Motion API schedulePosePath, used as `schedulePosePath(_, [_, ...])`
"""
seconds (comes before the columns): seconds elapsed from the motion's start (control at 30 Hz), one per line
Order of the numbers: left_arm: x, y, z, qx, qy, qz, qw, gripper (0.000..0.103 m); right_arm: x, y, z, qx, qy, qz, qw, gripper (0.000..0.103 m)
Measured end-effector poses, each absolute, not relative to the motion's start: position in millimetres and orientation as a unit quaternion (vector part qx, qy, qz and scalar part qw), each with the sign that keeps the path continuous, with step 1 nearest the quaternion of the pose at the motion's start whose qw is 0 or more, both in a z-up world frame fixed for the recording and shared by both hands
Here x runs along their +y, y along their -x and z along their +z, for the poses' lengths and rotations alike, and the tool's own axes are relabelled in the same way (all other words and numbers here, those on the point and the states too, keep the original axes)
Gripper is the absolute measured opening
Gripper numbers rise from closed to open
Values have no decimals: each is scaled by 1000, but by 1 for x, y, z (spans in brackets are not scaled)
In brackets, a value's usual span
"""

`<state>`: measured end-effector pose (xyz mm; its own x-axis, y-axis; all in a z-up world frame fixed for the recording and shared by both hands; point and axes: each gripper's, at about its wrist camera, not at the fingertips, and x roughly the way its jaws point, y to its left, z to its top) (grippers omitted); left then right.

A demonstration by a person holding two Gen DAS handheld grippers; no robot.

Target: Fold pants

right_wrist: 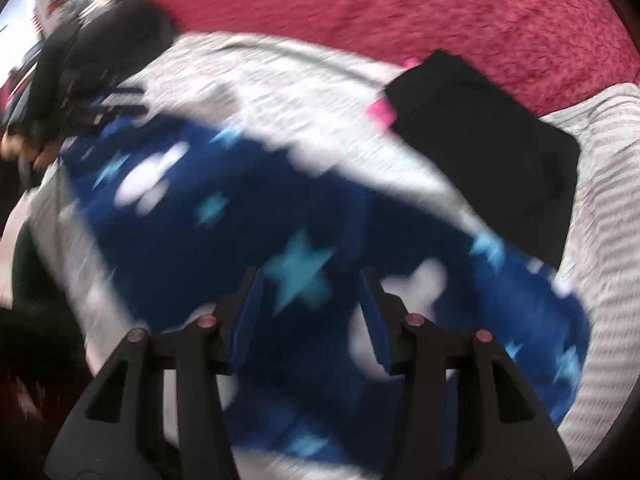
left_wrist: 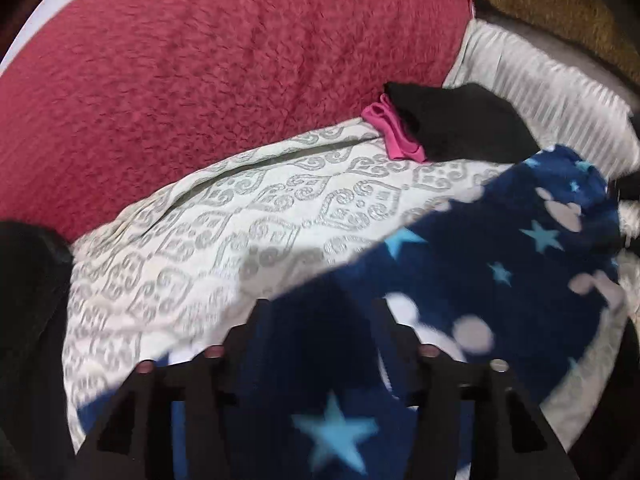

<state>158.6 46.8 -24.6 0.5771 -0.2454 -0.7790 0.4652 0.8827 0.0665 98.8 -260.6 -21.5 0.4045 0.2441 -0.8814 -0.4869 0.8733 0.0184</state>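
While both views are smeared, I read a red fleece blanket (left_wrist: 224, 52) under a grey-patterned quilt (left_wrist: 224, 216), and on the quilt the navy star-print fleece pants (right_wrist: 224, 216), spread flat beside a folded black garment (right_wrist: 492, 148). I judge the pants soft, light, floppy, not slippery; best taken at a hem or waistband edge, pinching both layers. Left gripper (left_wrist: 324, 320) and right gripper (right_wrist: 312, 284) hover over them, jaws apart, nothing pinched.
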Motion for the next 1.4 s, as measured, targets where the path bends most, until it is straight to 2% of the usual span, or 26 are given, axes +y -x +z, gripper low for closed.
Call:
schedulePosePath(0.07, [63, -140, -23, 409, -105, -183, 888, 64, -249, -72, -42, 513, 124, 223, 820, 60])
schedulePosePath(0.17, [97, -115, -22, 410, -76, -136, 899, 65, -251, -57, -80, 548, 115, 183, 808, 60])
schedulePosePath(0.33, [165, -97, -25, 424, -13, -21, 906, 66, -255, -56, -51, 539, 67, 133, 829, 60])
schedulePosePath(0.4, [203, -87, -27, 421, 44, 22, 906, 68, -237, -52, -30, 509, 75, 145, 845, 60])
schedulePosePath(0.47, [231, -77, -33, 421, 104, 41, 900, 70, -206, -49, -14, 482, 95, 153, 858, 66])
schedulePosePath(0.57, [261, -64, -52, 432, 178, 58, 882, 71, -154, -57, -10, 463, 83, 200, 860, 68])
schedulePosePath(0.77, [280, -46, -85, 454, 256, 44, 853, 71, -41, -74, -34, 478, 74, 290, 826, 68])
schedulePosePath(0.9, [276, -50, -95, 447, 280, -5, 850, 71, 20, -69, -43, 473, 127, 321, 811, 68])
schedulePosePath(1.3, [312, -79, -106, 405, 395, 5, 824, 72, 102, -81, -54, 461, 187, 351, 793, 68])
schedulePosePath(1.33, [312, -84, -107, 403, 394, 10, 826, 69, 105, -82, -56, 462, 187, 352, 792, 68])
schedulePosePath(1.37, [310, -87, -106, 397, 388, 15, 831, 44, 109, -83, -58, 464, 187, 353, 791, 68])
schedulePosePath(1.4, [310, -89, -106, 394, 383, 15, 835, 26, 111, -84, -60, 466, 185, 353, 790, 68])
